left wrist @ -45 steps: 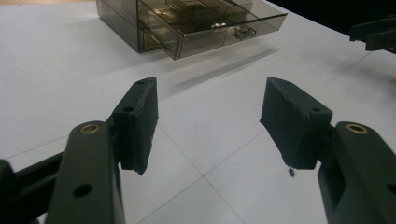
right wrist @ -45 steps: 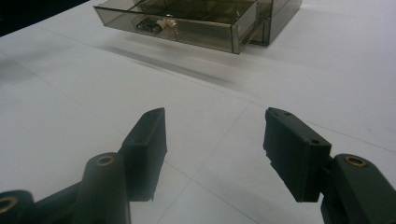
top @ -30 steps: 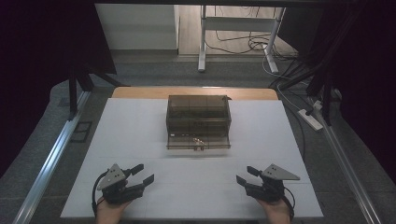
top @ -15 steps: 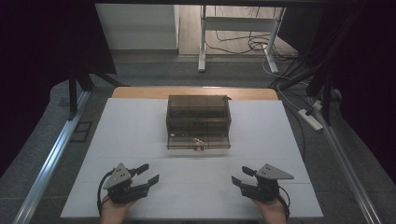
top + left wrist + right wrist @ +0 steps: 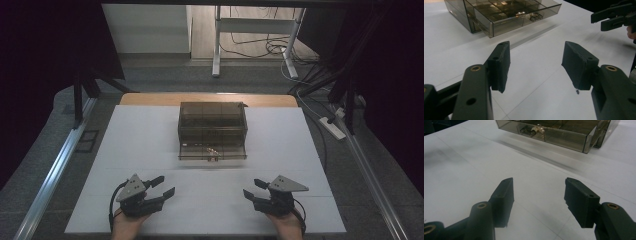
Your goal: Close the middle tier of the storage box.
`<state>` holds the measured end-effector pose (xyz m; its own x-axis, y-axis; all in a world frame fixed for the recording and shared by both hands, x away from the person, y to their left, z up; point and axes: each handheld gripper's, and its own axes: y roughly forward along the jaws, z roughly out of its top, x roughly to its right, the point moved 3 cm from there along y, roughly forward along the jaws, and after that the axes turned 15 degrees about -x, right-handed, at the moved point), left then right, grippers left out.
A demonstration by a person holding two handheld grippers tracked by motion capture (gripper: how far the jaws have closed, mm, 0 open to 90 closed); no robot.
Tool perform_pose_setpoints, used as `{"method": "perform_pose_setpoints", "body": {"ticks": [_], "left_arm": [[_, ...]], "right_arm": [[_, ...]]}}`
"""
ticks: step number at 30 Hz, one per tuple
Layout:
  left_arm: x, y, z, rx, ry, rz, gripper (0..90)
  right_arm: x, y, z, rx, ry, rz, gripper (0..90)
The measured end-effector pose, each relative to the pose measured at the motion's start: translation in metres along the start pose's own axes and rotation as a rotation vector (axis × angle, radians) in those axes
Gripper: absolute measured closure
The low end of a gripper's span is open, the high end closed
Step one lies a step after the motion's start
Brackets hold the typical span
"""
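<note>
Drawer box (image 5: 212, 131) of smoky clear plastic sits mid-counter, toward the far edge of the white counter (image 5: 125, 150), its bottom drawer (image 5: 213, 151) pulled out toward us with a few small metal bits (image 5: 529, 15) lying in its front compartments. We hold our left hand-held gripper (image 5: 161, 186) near the counter's near edge, jaws apart and empty. Our right hand-held gripper (image 5: 251, 189) sits well apart from it, also spread wide and holding nothing. Both point toward the box.
</note>
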<state>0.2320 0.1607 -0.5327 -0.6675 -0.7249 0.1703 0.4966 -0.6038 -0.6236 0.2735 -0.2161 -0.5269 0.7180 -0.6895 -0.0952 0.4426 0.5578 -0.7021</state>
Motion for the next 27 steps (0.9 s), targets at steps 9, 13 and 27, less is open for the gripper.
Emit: {"method": "perform_pose_setpoints", "body": {"ticks": [9, 13, 27], "left_arm": [[0.003, 0.004, 0.003, -0.012, 0.007, -0.010, 42.0], [0.004, 0.006, 0.005, -0.015, 0.008, -0.013, 42.3], [0.006, 0.013, 0.011, -0.064, 0.003, -0.031, 47.8]], "right_arm": [[-0.003, 0.005, 0.003, -0.018, -0.008, 0.006, 40.7], [-0.005, 0.007, 0.004, -0.018, -0.008, 0.011, 40.6], [-0.006, 0.016, 0.010, -0.058, 0.014, 0.060, 41.7]]}}
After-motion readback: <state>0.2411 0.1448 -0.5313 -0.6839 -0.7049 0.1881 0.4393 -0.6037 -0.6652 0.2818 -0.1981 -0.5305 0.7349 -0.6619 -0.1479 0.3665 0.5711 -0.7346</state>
